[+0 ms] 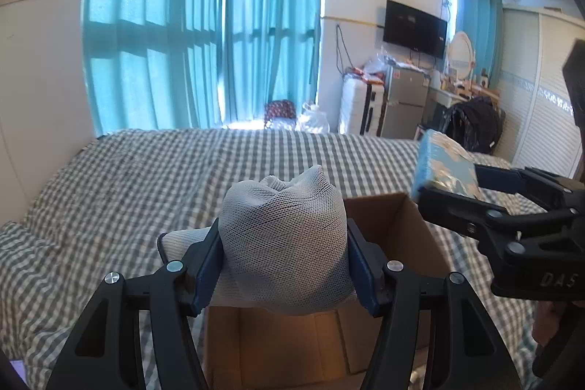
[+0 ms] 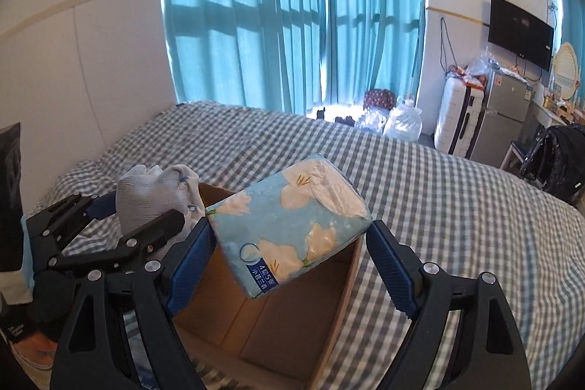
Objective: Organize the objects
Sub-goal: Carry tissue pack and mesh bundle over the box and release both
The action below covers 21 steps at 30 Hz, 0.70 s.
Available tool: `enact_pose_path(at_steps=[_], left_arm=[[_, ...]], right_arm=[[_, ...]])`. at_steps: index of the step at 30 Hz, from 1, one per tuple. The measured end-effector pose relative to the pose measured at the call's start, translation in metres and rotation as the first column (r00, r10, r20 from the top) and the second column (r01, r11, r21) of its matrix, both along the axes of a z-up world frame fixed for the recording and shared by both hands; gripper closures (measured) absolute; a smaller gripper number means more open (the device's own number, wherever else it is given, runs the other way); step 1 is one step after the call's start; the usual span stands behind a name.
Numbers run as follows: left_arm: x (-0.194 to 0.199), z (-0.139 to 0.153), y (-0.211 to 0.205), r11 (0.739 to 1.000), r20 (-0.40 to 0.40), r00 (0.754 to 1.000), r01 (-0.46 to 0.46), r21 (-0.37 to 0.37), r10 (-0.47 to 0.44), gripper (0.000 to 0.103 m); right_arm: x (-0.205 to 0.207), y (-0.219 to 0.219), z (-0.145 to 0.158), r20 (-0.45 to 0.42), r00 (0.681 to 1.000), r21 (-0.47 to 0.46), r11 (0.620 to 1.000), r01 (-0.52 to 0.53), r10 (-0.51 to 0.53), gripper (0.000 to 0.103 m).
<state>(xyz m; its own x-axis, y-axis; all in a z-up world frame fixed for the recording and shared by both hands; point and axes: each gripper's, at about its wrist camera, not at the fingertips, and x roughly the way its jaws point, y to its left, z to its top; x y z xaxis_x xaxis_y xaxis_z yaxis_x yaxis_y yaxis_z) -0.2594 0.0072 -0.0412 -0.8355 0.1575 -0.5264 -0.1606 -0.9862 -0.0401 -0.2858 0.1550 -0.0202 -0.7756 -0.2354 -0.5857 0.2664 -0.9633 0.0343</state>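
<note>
An open cardboard box (image 1: pixel 395 229) (image 2: pixel 256 328) sits on the checked bed. My left gripper (image 1: pixel 285 254) (image 2: pixel 142 211) is shut on a grey mesh bundle (image 1: pixel 285 236) (image 2: pixel 153 192), its blue pads pressing both sides, and holds it over the box's near-left part. My right gripper (image 2: pixel 292 243) (image 1: pixel 446 181) is shut on a light blue tissue pack with white flowers (image 2: pixel 292 218) (image 1: pixel 442 163). It grips the pack tilted, corner to corner, above the box's opening. The box's floor looks bare where it shows.
The grey-and-white checked bedspread (image 1: pixel 146 178) surrounds the box. Beyond the bed hang teal curtains (image 1: pixel 204 24). At the back right stand a white suitcase (image 1: pixel 360 108), a small fridge (image 1: pixel 406 101), a wall TV (image 1: pixel 415 28) and a black bag (image 1: pixel 475 123).
</note>
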Motion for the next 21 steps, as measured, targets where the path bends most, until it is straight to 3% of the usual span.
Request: enact_pose_path(at_steps=[10, 21], left_arm=[[-0.018, -0.041, 0.01, 0.998, 0.069, 0.995, 0.067, -0.014, -0.065, 0.04], [-0.01, -0.034, 0.011, 0.997, 0.096, 0.993, 0.074, 0.01, -0.074, 0.033]], right_arm=[[-0.032, -0.003, -0.048, 0.06, 0.998, 0.026, 1.0, 0.007, -0.009, 0.019], [-0.023, -0.004, -0.043, 0.081, 0.997, -0.025, 1.0, 0.006, -0.004, 0.018]])
